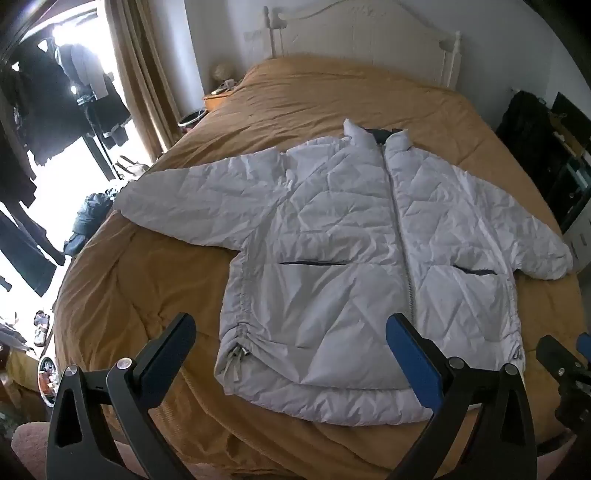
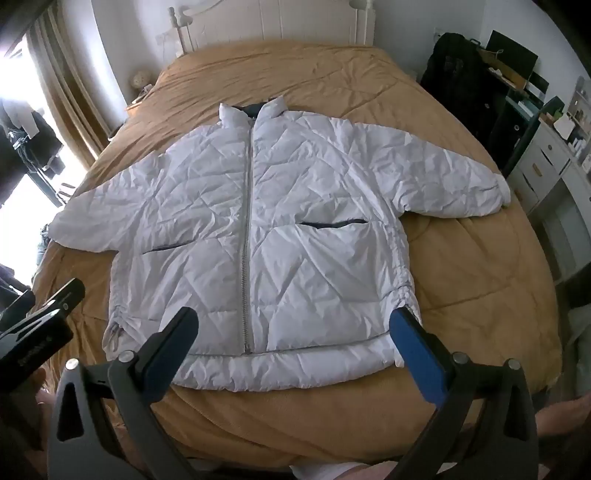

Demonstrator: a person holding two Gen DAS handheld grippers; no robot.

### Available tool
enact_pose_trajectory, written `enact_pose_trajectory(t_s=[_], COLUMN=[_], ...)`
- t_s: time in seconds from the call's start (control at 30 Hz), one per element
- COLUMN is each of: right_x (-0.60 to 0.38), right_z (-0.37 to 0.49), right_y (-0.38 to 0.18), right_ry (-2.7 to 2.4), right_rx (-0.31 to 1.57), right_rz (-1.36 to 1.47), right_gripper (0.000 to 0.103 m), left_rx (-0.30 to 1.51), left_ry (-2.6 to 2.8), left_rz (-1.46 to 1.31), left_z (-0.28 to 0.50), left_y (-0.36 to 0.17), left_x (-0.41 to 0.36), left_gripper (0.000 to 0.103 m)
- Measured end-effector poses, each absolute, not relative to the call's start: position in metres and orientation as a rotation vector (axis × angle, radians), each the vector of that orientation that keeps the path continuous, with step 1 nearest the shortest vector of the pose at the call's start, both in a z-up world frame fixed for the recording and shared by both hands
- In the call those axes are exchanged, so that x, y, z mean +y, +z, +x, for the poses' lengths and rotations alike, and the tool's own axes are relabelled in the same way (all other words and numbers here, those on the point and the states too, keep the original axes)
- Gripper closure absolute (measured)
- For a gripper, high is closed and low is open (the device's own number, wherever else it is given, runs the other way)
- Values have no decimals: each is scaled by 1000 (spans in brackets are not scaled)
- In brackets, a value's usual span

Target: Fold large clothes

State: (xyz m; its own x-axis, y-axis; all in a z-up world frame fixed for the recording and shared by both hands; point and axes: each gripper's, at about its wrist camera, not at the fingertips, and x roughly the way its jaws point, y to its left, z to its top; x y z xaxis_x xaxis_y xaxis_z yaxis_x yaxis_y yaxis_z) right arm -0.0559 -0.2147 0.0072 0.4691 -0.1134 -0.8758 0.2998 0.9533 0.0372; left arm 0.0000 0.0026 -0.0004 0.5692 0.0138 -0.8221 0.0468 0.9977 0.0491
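**A:** White quilted jacket (image 1: 354, 236), that's what I've got in front of me. It lies flat on the bed (image 1: 155, 266), front up, over a mustard cover.

**B:** How is it laid out?

**A:** Zipped shut down the middle, collar (image 2: 255, 109) toward the headboard (image 2: 295, 22), hem (image 2: 280, 363) nearest me. Both sleeves are spread out to the sides. The fabric is puffy and heavily creased, stitched in a diamond pattern. A dark lining shows inside the collar and at the two slit pockets, one on either side of the zip (image 2: 245, 236).

**B:** Anything at the hem?

**A:** Gathered drawcord seams run up each side from it, and a toggle (image 1: 236, 356) hangs at the corner on the left in my left camera.

**B:** And your grippers?

**A:** My left gripper (image 1: 291, 345) hangs above the hem with its jaws spread wide and nothing between them; the pads aren't touching the cloth. My right gripper (image 2: 295, 338) is the same: jaws wide apart, empty, tilted down over the hem just right of the zip.

**B:** Can each see the other?

**A:** Yes, each one shows at the edge of the other's camera.
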Motion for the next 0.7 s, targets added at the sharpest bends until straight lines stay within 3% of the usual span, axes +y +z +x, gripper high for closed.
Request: enact_pose_trajectory(t_s=[0.7], right_x=[-211], right_z=[-56], right_y=[4], right_ry=[-273], right_rx=[1073], right_rz=[181], right_gripper=[0], left_rx=[1037], left_ry=[-24], left_rz=[13], left_z=[9], left_y=[-13], left_x=[15], left_gripper=[0])
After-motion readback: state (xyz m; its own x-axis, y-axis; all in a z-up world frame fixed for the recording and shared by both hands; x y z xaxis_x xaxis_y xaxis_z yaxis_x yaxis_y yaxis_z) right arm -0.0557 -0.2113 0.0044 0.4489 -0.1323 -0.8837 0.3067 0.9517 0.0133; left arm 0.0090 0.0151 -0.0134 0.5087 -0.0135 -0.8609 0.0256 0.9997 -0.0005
